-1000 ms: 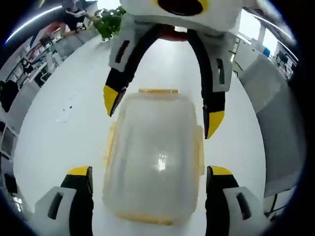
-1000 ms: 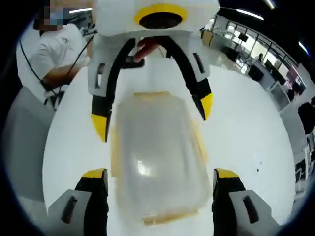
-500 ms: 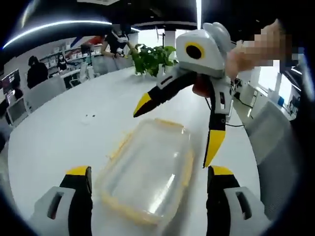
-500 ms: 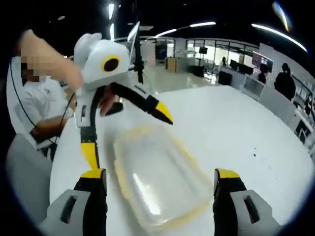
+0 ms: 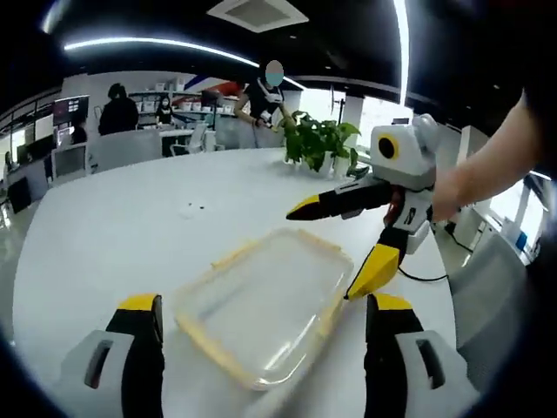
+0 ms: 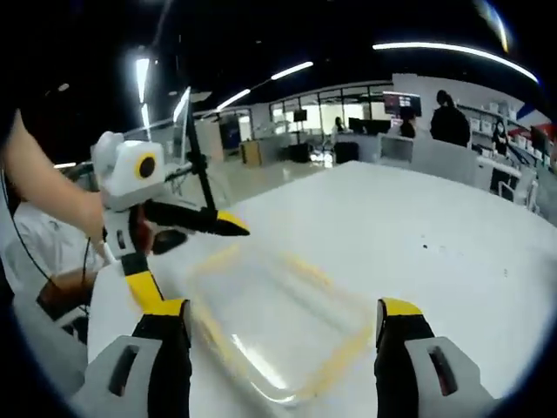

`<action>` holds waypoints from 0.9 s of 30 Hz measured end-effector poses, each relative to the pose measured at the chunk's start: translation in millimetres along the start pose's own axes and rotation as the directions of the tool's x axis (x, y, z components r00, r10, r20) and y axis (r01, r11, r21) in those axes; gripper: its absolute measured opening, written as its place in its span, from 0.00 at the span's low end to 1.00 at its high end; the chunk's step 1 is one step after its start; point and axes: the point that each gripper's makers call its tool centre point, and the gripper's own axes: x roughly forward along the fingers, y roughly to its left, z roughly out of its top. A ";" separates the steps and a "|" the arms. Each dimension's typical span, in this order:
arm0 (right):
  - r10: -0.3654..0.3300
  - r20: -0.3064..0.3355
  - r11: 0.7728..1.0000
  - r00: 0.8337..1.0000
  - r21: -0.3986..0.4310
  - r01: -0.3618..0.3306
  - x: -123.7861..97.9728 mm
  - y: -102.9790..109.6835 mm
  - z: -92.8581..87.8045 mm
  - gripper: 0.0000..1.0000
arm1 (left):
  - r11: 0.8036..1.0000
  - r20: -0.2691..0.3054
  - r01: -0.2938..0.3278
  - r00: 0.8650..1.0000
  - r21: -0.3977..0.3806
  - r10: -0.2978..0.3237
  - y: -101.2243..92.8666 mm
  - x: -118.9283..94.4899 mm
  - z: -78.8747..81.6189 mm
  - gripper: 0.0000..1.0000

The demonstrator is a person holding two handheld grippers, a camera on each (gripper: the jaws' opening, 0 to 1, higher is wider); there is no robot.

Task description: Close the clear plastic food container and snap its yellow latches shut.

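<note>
Grippers, two, hand-held: left gripper jaws spread wide, holding nothing; right gripper jaws spread wide, holding nothing. Each hangs over the table, clear of the container. Container, one, clear with yellow latches, lid on, lying flat on the white table between both grippers. Plant, one, at the far edge.

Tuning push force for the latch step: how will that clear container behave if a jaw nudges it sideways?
Probably slides easily: the clear container looks empty, so light, and sits flat on a smooth white table. Unlikely to tip, being low and wide. Its thin clear lid may flex under pressure.
</note>
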 end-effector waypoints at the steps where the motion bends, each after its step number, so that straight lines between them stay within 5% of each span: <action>1: -0.002 0.003 1.000 1.000 -0.001 0.002 -0.7 0.8 1.1 0.89 | 1.000 0.001 -0.001 1.000 -0.004 0.001 -1.0 -0.5 -0.7 0.97; 9: -0.029 0.044 0.999 0.999 0.034 0.027 -10.4 -3.7 5.8 0.88 | 0.995 0.014 -0.015 1.000 -0.103 0.016 -5.5 -10.7 -7.8 0.96; 27: -0.092 0.060 0.993 0.994 0.076 0.088 -51.2 5.5 -10.8 0.87 | 0.991 0.067 -0.047 0.996 -0.128 0.056 -22.1 -44.2 -7.3 0.93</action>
